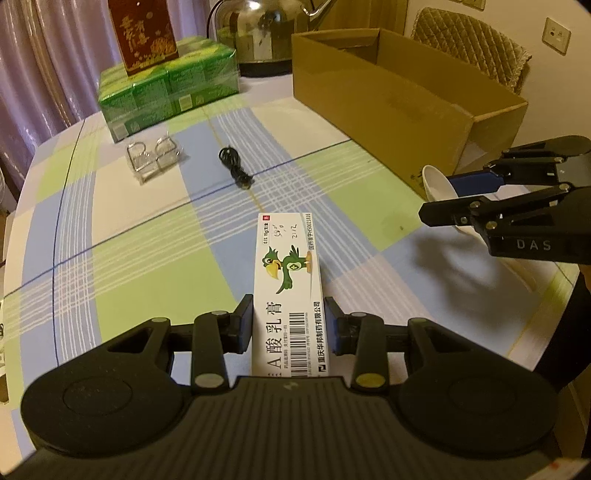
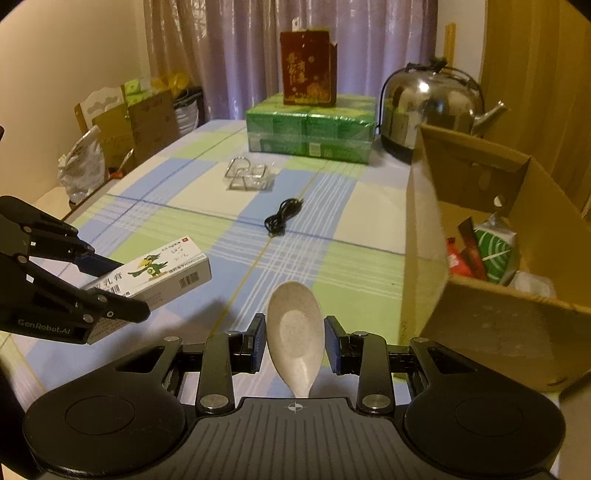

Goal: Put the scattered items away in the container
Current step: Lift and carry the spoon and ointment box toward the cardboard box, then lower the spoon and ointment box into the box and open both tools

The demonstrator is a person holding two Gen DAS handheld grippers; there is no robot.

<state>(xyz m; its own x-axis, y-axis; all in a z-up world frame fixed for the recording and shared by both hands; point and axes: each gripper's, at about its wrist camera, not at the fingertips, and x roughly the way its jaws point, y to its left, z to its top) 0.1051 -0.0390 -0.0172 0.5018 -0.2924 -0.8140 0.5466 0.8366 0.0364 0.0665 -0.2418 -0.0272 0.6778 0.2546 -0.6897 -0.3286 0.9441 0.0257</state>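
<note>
— Nearest the left wrist camera, what is seen?

— Two black fingers (image 1: pixel 247 325) of the left gripper (image 1: pixel 289 325) are seen clamped on a white ointment carton (image 1: pixel 288 280); a green bird is printed on it. The carton is held by its near end, its sides pressed by both pads, its far end projecting forward above the bench (image 1: pixel 129 251).

— And nearest the right wrist camera?

— A pale spoon (image 2: pixel 295 328) is seen between the fingers (image 2: pixel 258 341) of the right gripper (image 2: pixel 294 341), bowl forward. The fingers are closed toward the spoon, the left pad against its edge; a thin gap appears at the right pad, so a firm clamp cannot be confirmed there.

— What is shown in one view but not in the other?

— The inside of the cardboard box (image 2: pixel 480 317) is shown only by the right view: red and green packets are seen lying in it. From the left view only its outer walls (image 1: pixel 369 92) are shown. Bags and cartons beside the bench are seen only from the right.

— Where are the held things relative to the box?

— Both are held outside it. The spoon (image 1: pixel 439 184) is seen near its front corner; the carton (image 2: pixel 162 273) is held well to the left.

— And farther off?

— A coiled black cable (image 1: pixel 234 166) is seen lying mid-bench, apart from both grippers. Beyond it a clear wire-framed holder (image 1: pixel 153 158) is placed, then a green wrapped pack (image 1: pixel 166 85) with a red box (image 1: pixel 142 33) on top, and a steel kettle (image 2: pixel 432 107) beside it.
</note>
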